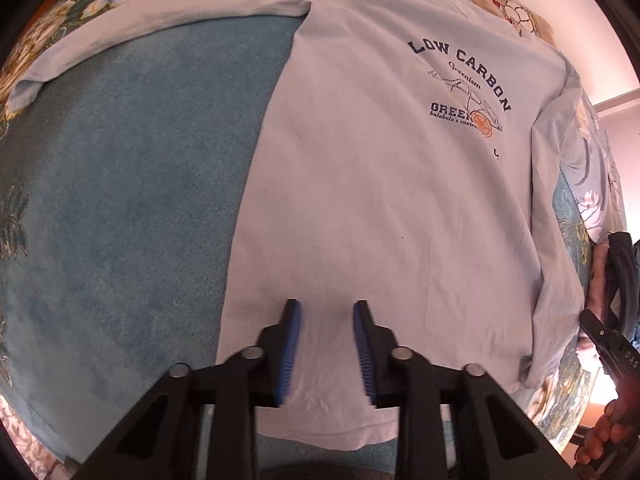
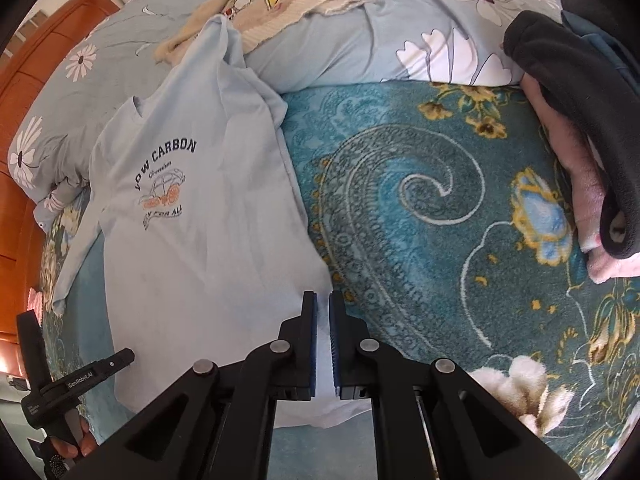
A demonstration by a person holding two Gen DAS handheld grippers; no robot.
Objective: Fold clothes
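A pale blue long-sleeved shirt printed "LOW CARBON" lies face up on a teal blanket. My left gripper hovers open over the shirt's lower middle, near the hem, with flat cloth between its blue pads. In the right wrist view the same shirt lies to the left. My right gripper sits at the shirt's lower right edge, its pads nearly together with pale cloth in the thin gap. One sleeve stretches out to the left.
A cream sweater and a flowered blue quilt lie at the far end of the bed. Dark and pink folded clothes are stacked on the right. An orange wooden headboard stands on the left. A hand holds the other gripper.
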